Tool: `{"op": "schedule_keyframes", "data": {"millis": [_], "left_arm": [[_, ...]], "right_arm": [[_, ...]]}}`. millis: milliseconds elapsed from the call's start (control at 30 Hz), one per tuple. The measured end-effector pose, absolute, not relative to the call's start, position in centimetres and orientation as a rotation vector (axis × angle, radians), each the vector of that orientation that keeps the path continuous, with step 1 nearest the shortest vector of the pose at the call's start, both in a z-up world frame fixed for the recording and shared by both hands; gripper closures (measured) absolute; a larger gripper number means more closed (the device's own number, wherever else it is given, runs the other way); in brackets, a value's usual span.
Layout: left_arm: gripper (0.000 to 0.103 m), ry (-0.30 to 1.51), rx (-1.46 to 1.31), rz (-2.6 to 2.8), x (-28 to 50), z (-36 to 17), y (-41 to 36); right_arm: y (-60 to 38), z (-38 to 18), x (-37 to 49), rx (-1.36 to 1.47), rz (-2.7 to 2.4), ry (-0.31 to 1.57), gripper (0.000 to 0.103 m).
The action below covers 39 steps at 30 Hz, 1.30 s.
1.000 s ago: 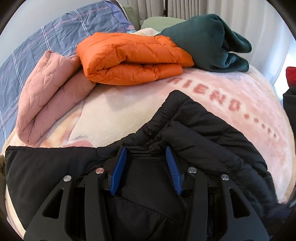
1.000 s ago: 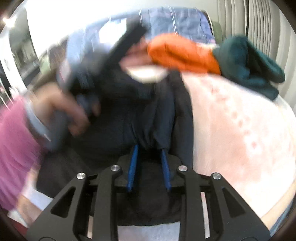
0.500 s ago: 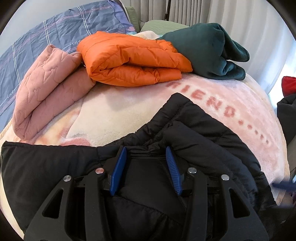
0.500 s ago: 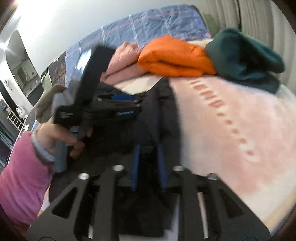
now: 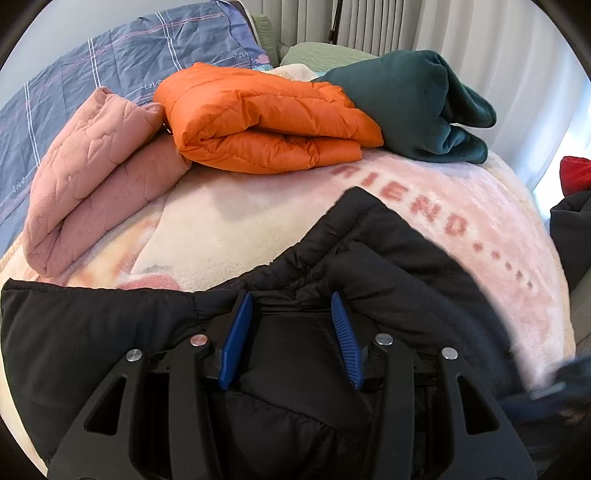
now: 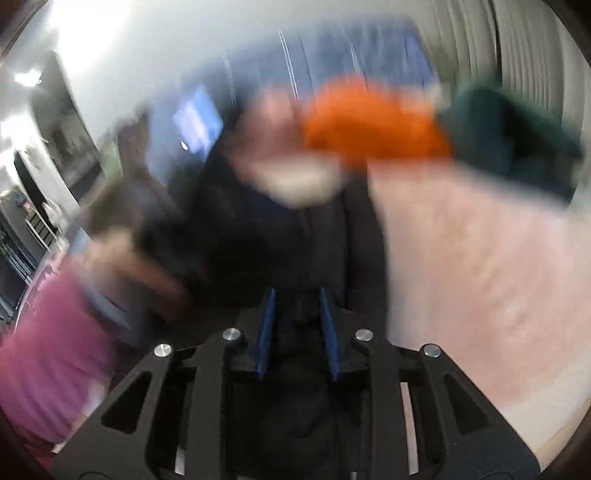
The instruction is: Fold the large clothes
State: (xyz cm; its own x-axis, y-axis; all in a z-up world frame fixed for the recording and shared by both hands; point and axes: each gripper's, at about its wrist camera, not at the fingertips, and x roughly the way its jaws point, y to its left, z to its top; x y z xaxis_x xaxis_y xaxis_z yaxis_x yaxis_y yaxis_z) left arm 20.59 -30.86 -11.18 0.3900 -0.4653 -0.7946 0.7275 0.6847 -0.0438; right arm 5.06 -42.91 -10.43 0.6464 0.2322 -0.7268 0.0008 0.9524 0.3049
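Jaws first: the left gripper (image 5: 291, 306) is seen with its blue pads (image 5: 236, 339) part-way apart and a bunched ridge of the black padded jacket (image 5: 388, 266) clamped between them, the fabric bulging up inside the gap. The right gripper (image 6: 297, 302) is caught in heavy blur; its jaws are closing, narrow, with dark jacket fabric lying between the pads, though whether the pads already press on it cannot be told. The jacket is spread across the near edge of the bed, on a pink and cream fleece blanket (image 5: 461, 206) printed with red letters. At the left of the right wrist view a pink sleeve (image 6: 48, 354) and a hand (image 6: 147, 273) are made out, smeared. Further back on the blanket, three folded pieces are lined up: a dusty pink quilted garment (image 5: 92, 177) at the left, an orange puffer jacket (image 5: 266, 122) resting partly on it in the middle, and a dark green fleece (image 5: 417, 99) touching the orange one at the right. Behind them a blue checked quilt (image 5: 122, 62) is seen, and pale curtains (image 5: 480, 33) are hung at the very back.
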Motion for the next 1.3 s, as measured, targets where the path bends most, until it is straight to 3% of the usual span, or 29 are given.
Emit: {"op": "schedule_keyframes", "data": {"millis": [233,267,467,700,933,1133,1300], "left_arm": [[0.059,0.882,0.322,-0.789,20.7,-10.1,-30.3],[0.062,0.872,0.308,-0.792,20.8,-9.3,-29.5],[0.064,0.739,0.363,-0.580,22.7,-6.0,-22.7],[0.067,0.847,0.252,-0.527,26.2,-12.6,-19.5],[0.067,0.872,0.253,-0.513,26.7,-13.3,-19.9],[0.068,0.813,0.289,-0.513,24.5,-9.0,-19.9],[0.064,0.654,0.303,-0.724,19.5,-2.9,-23.6]], "right_arm": [[-42.5,-10.5,5.5,0.252,0.114,0.872,0.080],[-42.5,-10.5,5.6,0.254,0.113,0.870,0.080],[-42.8,-10.8,5.4,0.281,0.123,0.860,0.080],[-42.5,-10.8,6.0,0.279,0.122,0.851,0.080],[-42.6,-10.8,5.7,0.293,0.123,0.846,0.080],[-42.3,-10.7,5.2,0.265,0.118,0.837,0.078],[-42.2,-10.7,5.1,0.268,0.122,0.831,0.078]]}}
